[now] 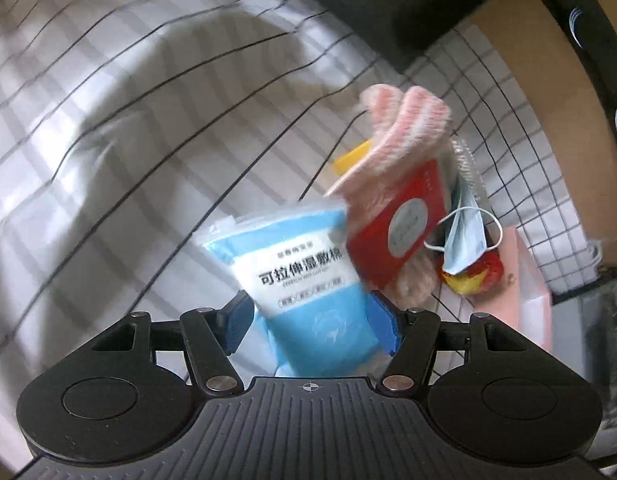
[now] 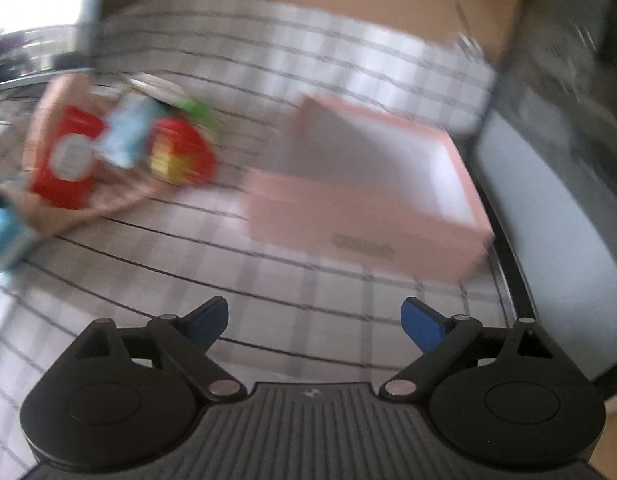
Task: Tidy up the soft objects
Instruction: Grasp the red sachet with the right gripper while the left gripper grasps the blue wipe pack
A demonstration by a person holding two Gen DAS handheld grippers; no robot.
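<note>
My left gripper [image 1: 308, 320] is shut on a blue and white pack of cotton pads [image 1: 304, 276], which stands upright between the blue pads. Just beyond it lies a heap of items: a pink knitted glove [image 1: 404, 128], a red packet [image 1: 400, 216], a light blue face mask [image 1: 466, 236] and a red and yellow item [image 1: 476, 276]. In the blurred right wrist view my right gripper [image 2: 314, 320] hangs open over the checked cloth [image 2: 308, 288] with nothing between its fingers. An open pink box [image 2: 360, 228] sits ahead of it, and the heap with the red packet [image 2: 66, 160] lies to the left.
The pink box [image 1: 532, 292] stands just right of the heap. A brown cardboard surface [image 1: 548, 100] and a dark edge bound the cloth at the far right. A grey panel [image 2: 556, 240] runs along the cloth's right side. The blue pack [image 2: 4, 236] shows at the left edge.
</note>
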